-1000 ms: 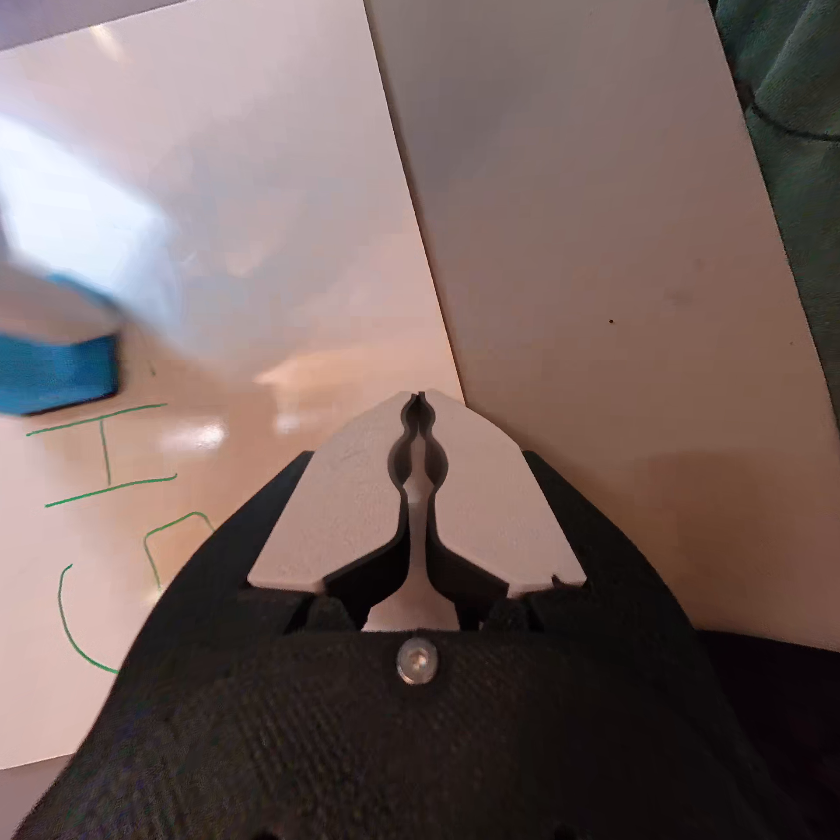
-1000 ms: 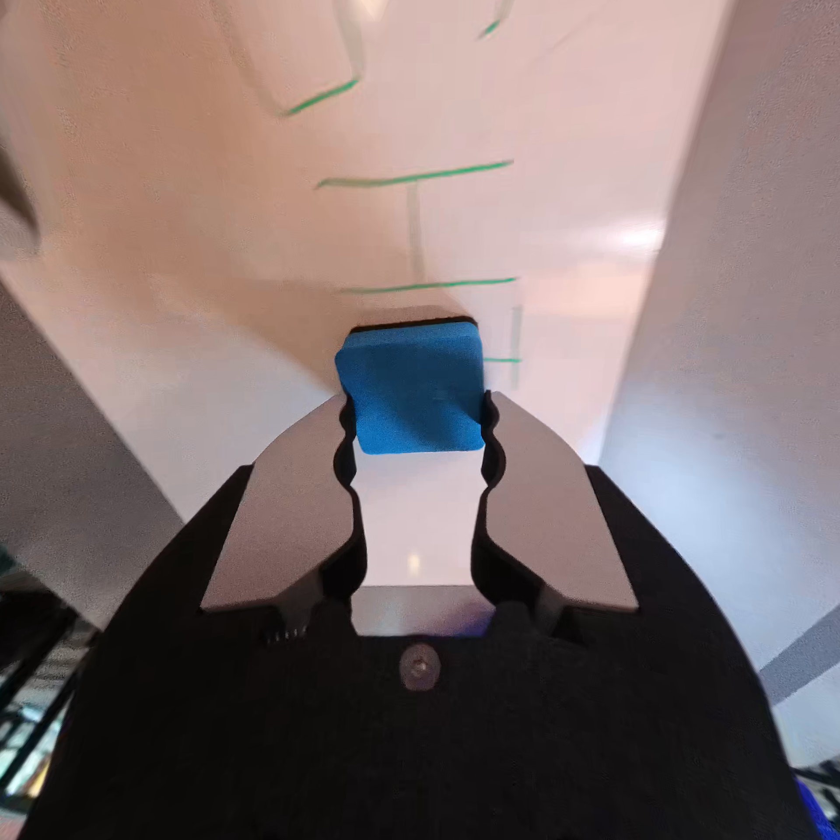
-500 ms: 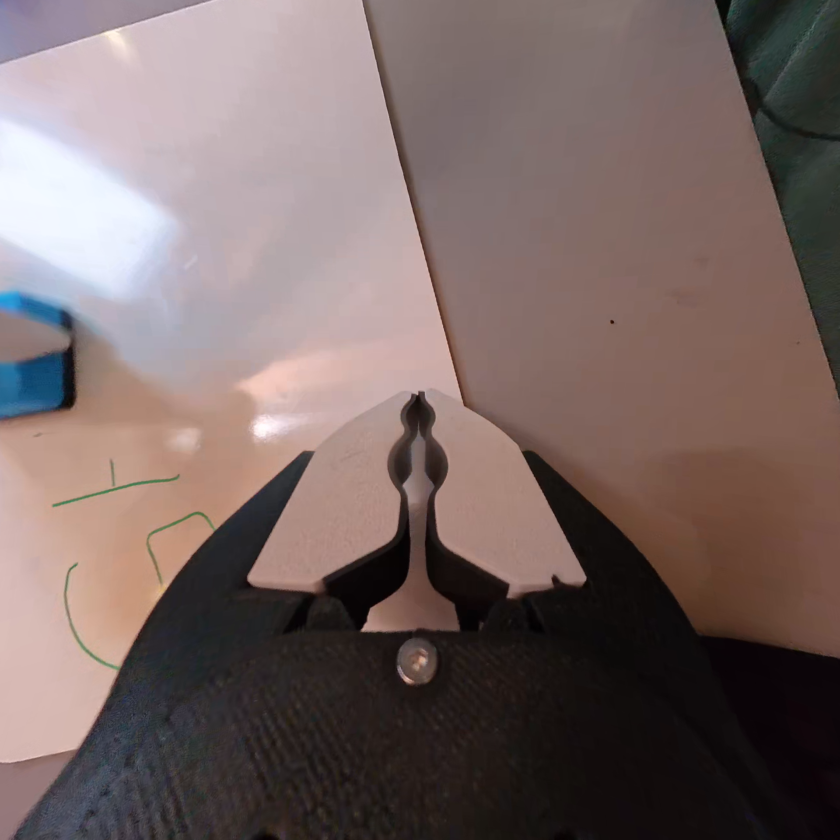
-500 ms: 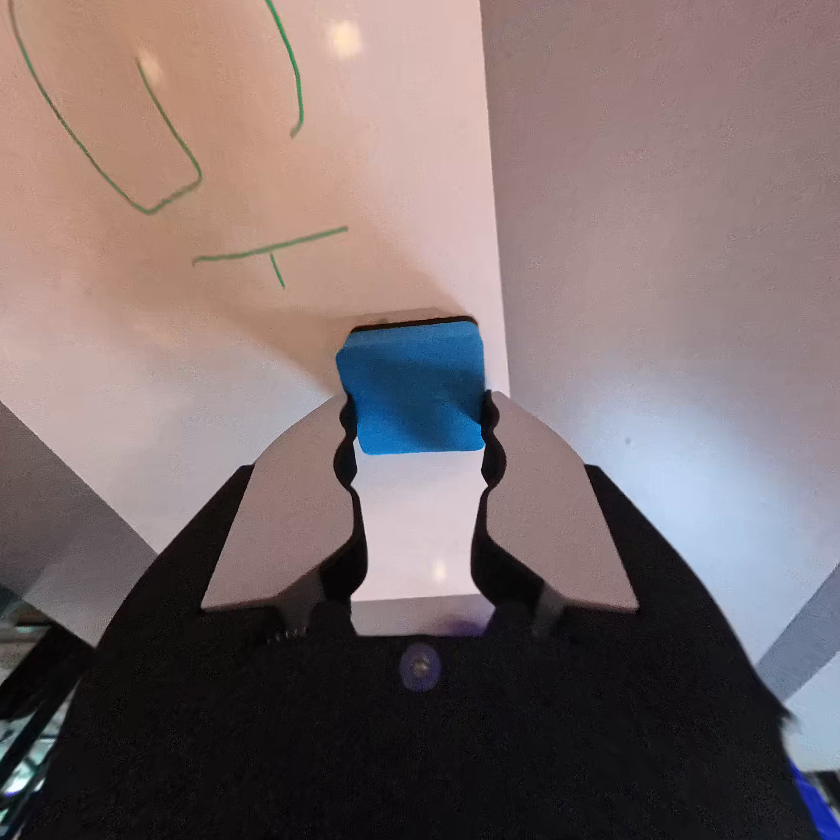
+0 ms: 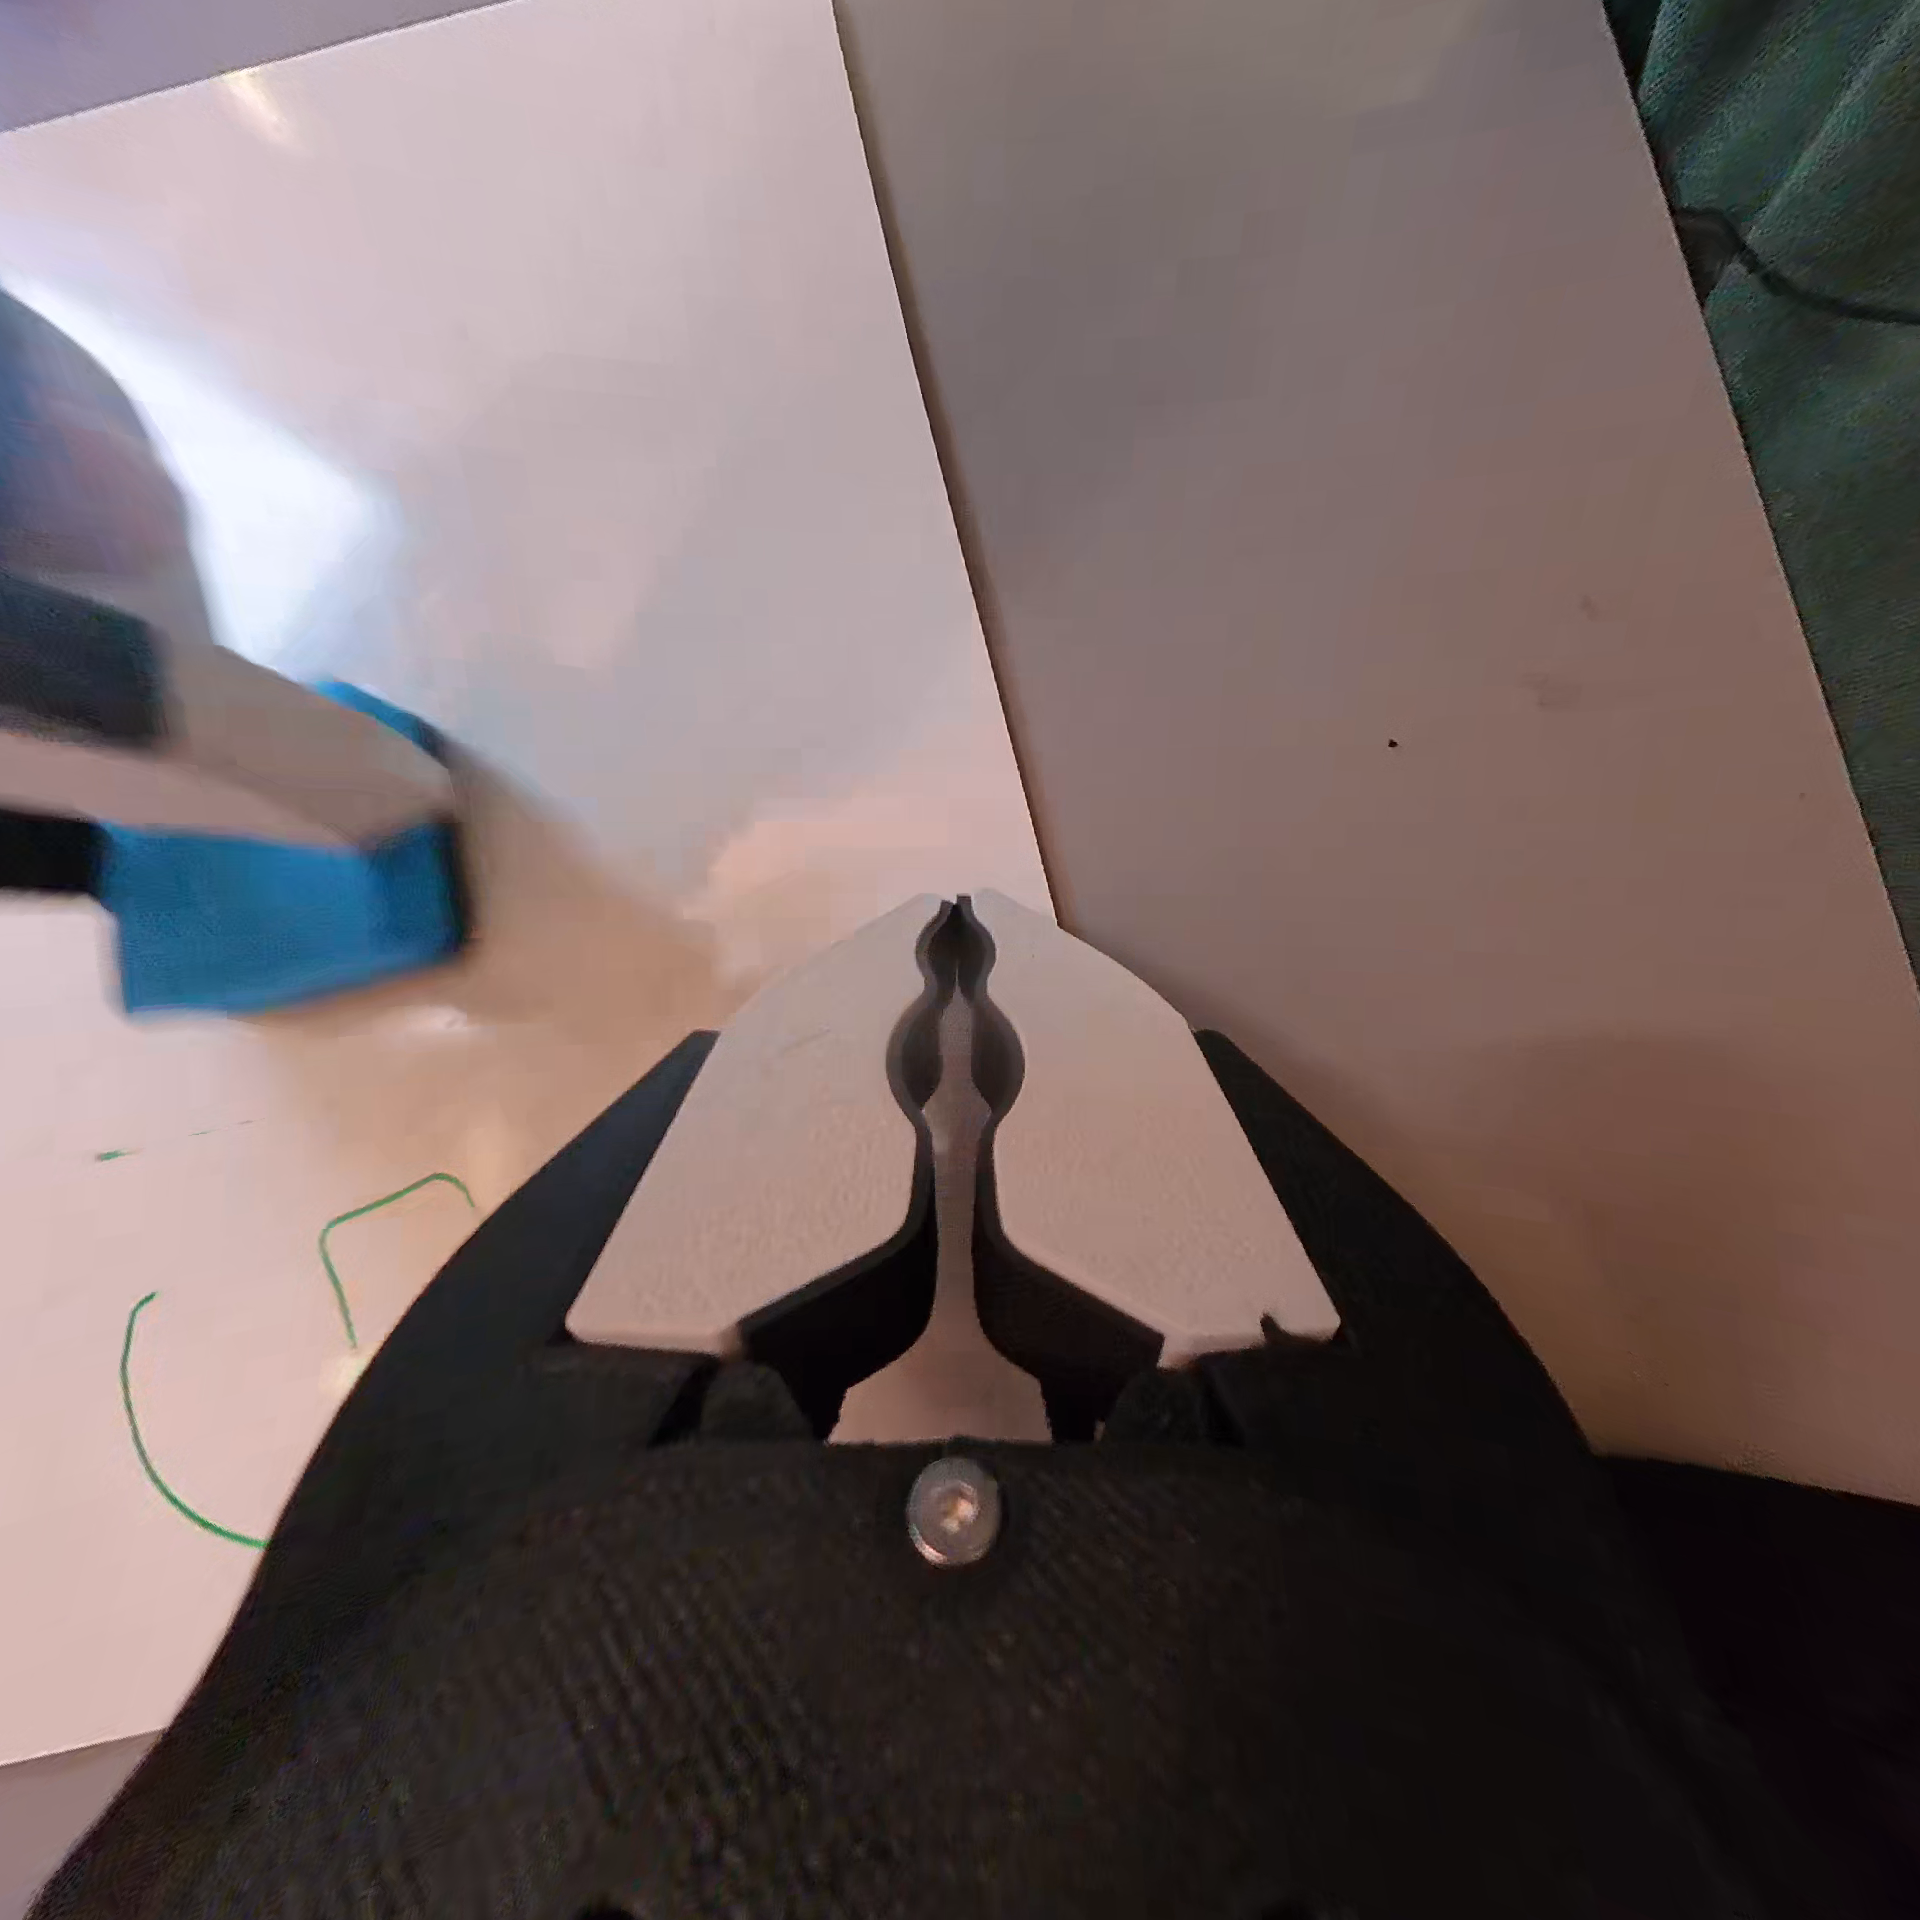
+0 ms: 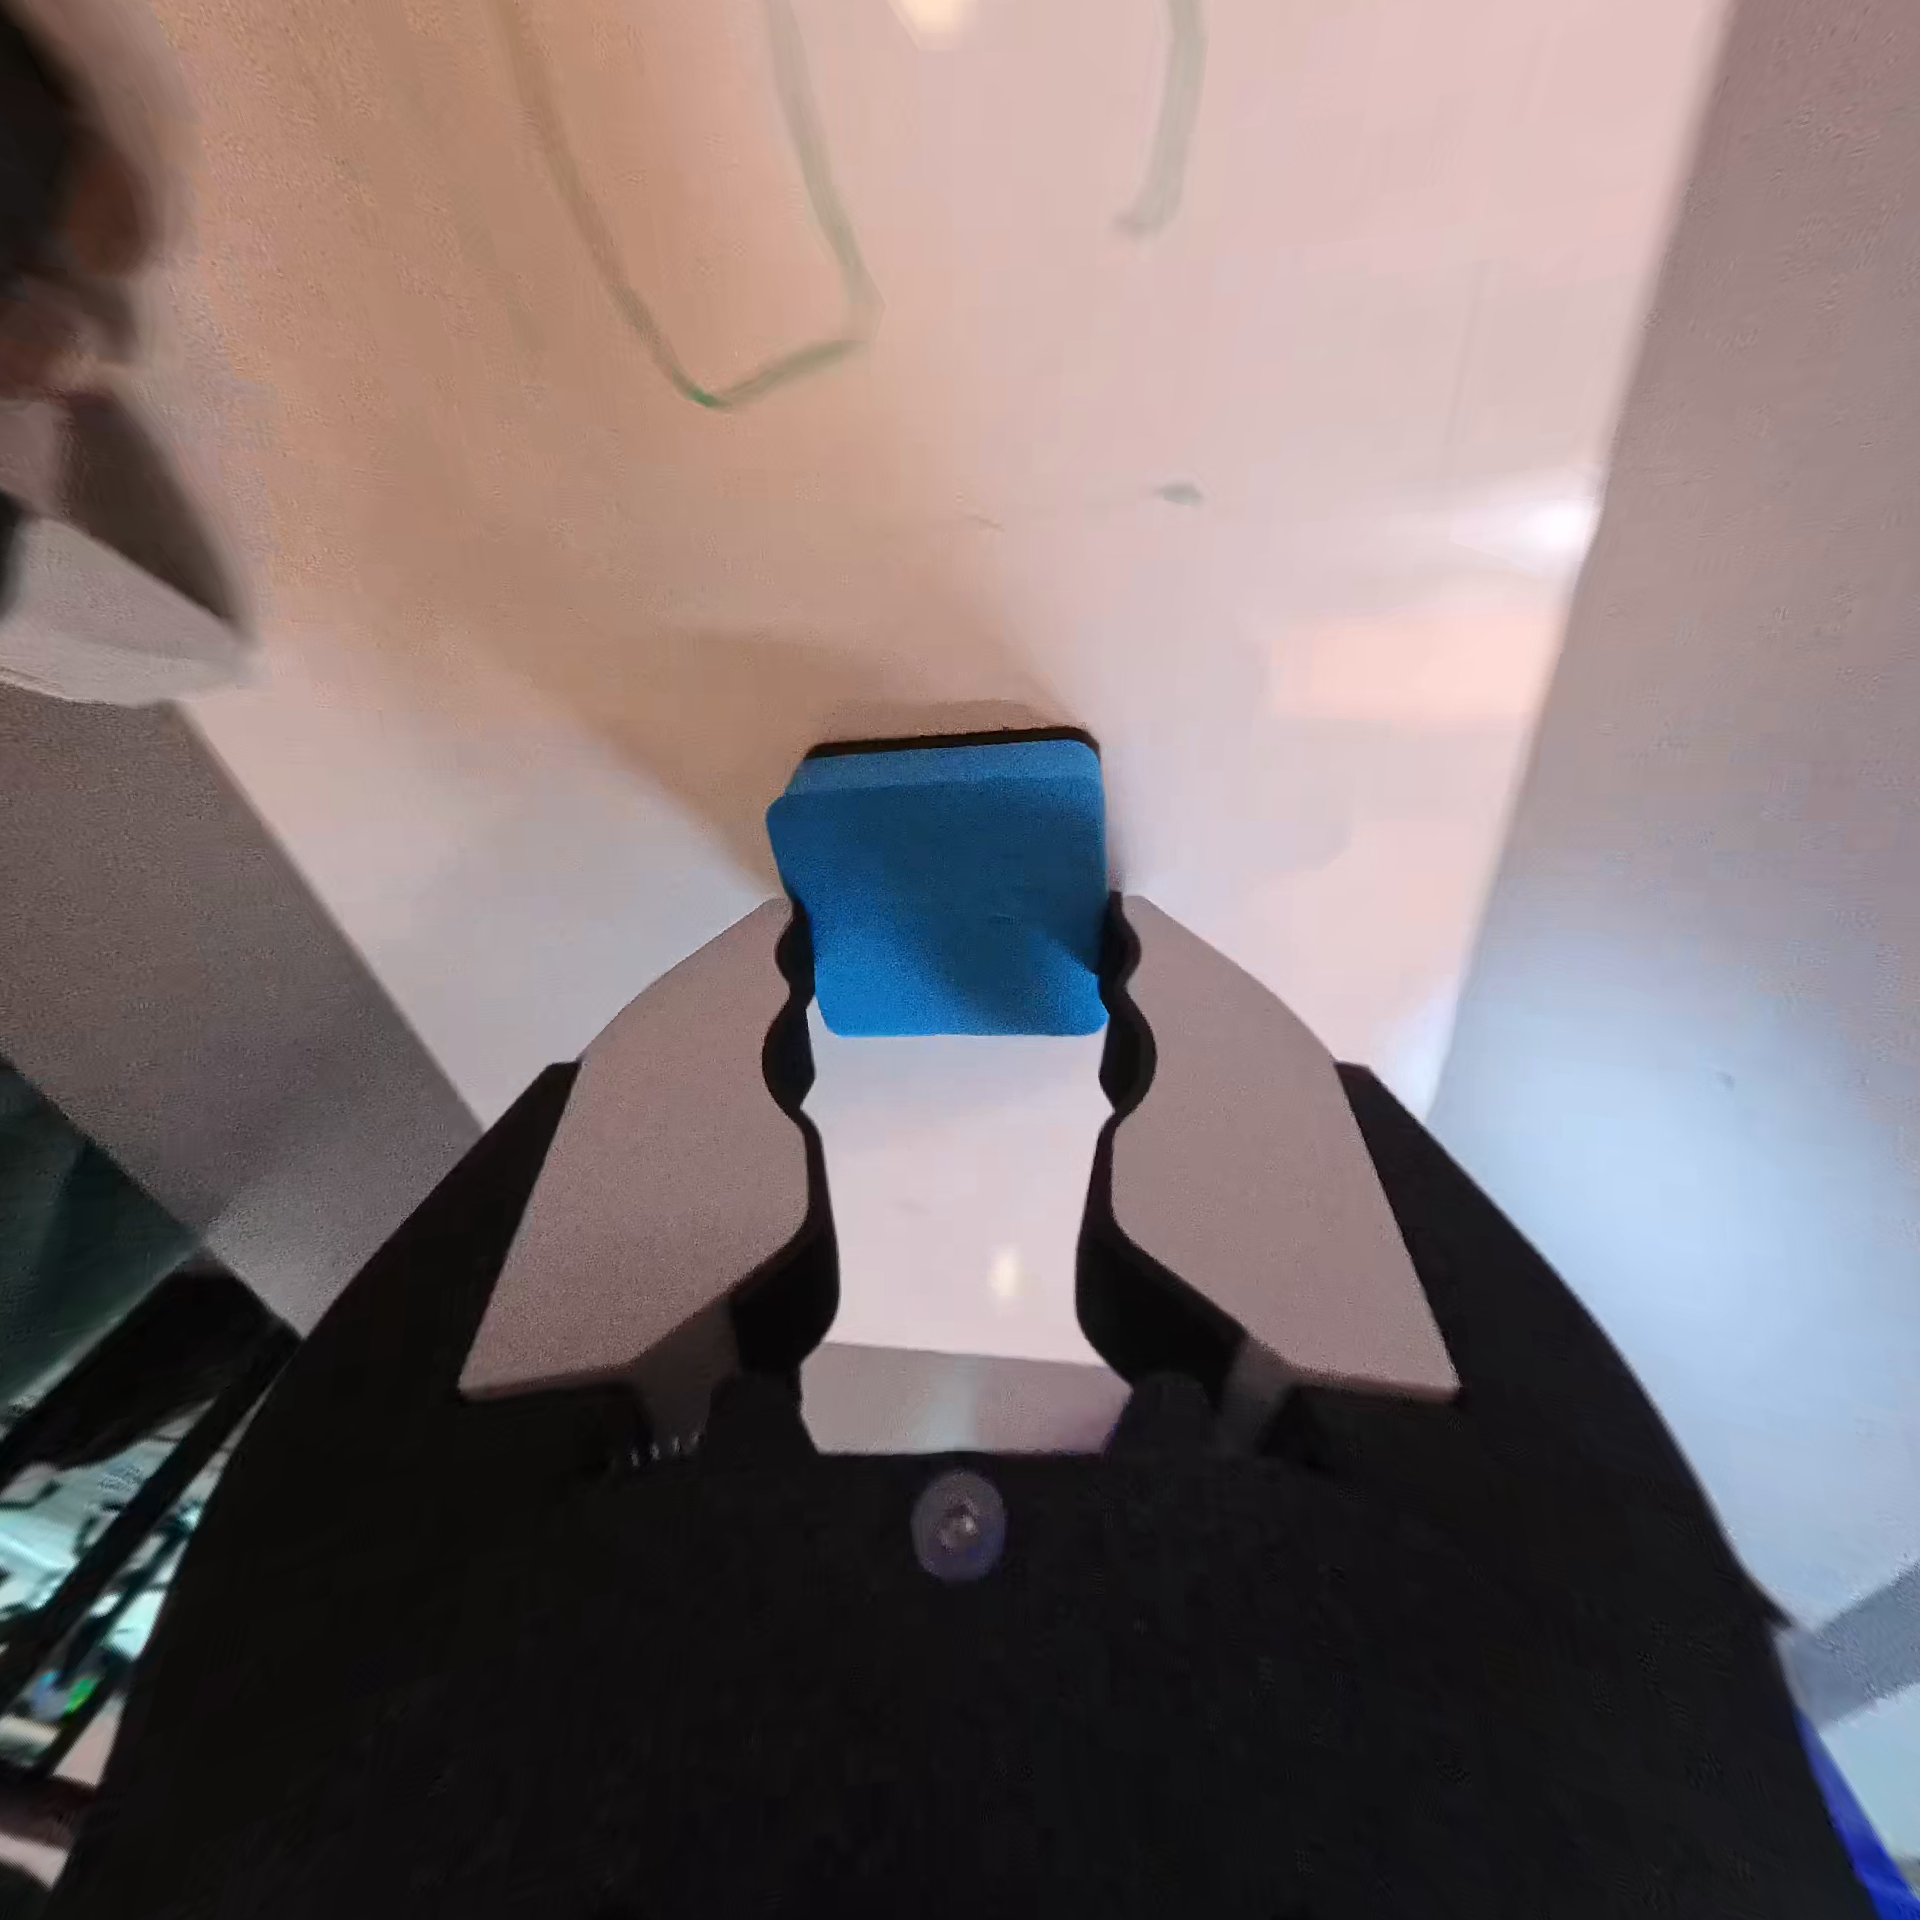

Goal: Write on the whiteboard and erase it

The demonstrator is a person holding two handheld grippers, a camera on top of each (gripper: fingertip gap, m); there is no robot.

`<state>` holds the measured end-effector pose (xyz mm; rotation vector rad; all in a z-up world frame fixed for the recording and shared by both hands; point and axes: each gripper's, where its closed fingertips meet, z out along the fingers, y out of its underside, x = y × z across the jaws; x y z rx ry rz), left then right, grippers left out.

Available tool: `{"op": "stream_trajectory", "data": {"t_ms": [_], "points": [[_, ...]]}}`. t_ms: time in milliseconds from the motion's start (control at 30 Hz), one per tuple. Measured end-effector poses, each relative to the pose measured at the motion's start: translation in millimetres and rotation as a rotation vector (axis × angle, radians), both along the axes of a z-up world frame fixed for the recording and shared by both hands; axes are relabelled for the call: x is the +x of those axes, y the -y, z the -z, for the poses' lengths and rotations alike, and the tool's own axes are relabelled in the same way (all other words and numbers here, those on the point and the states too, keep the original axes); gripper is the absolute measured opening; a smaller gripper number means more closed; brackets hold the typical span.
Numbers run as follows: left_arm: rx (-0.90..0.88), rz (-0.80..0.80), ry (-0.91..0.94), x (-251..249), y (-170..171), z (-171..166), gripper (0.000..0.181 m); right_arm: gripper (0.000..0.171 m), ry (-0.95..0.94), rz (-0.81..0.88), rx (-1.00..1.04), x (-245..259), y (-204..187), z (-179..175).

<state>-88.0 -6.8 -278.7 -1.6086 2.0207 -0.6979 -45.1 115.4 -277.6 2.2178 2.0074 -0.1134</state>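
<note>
Pinching a blue eraser (image 6: 945,894) by its sides, the right gripper (image 6: 951,914) presses the pad's dark underside flat against the glossy whiteboard (image 6: 1039,582), just short of the green marker strokes (image 6: 727,384) that curve across the surface farther ahead. Seen from the left wrist view, that eraser (image 5: 281,925) is blurred near the board's left part, above a green curve and a hooked line (image 5: 353,1247), while the left gripper (image 5: 958,906) has its fingers pressed together on nothing, tips over the whiteboard's (image 5: 520,416) right edge beside a grey table (image 5: 1351,520).
</note>
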Motion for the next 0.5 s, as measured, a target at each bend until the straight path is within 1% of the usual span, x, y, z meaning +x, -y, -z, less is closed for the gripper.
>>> {"op": "stream_trajectory", "data": {"t_ms": [33,67,100,167,200,233,267,333,400,433,467,500], "points": [[-0.001,0.001,-0.001,0,0,0,0.0,0.054,-0.026,-0.047,-0.005,-17,15,0],[0.003,0.0,-0.004,0,0,0,0.0,0.054,-0.041,-0.097,0.031,-35,17,1],[0.009,-0.003,-0.007,1,0,0,0.0,0.054,-0.048,-0.123,0.066,-49,8,2],[0.028,-0.009,-0.013,1,0,0,0.0,0.054,-0.064,-0.001,0.108,-59,-37,2],[0.035,-0.011,-0.012,1,0,0,0.0,0.054,-0.046,0.051,0.112,-49,-56,1],[0.039,-0.012,-0.011,1,0,0,0.0,0.054,-0.032,0.093,0.09,-35,-64,2],[0.041,-0.009,-0.011,1,0,0,0.0,0.054,-0.023,0.115,0.057,-23,-59,2],[0.026,-0.004,-0.008,1,0,0,0.0,0.054,0.008,0.028,0.019,-9,-25,1],[0.007,-0.001,-0.003,1,0,0,0.0,0.054,-0.013,-0.083,0.023,-31,8,1],[0.007,-0.001,-0.005,2,0,0,0.0,0.054,-0.043,-0.118,0.035,-50,15,2],[0.017,-0.004,-0.01,2,0,0,0.0,0.054,-0.076,-0.129,0.05,-70,12,2],[0.027,-0.006,-0.013,2,0,0,0.0,0.054,-0.103,-0.109,0.065,-85,-1,2]]}}
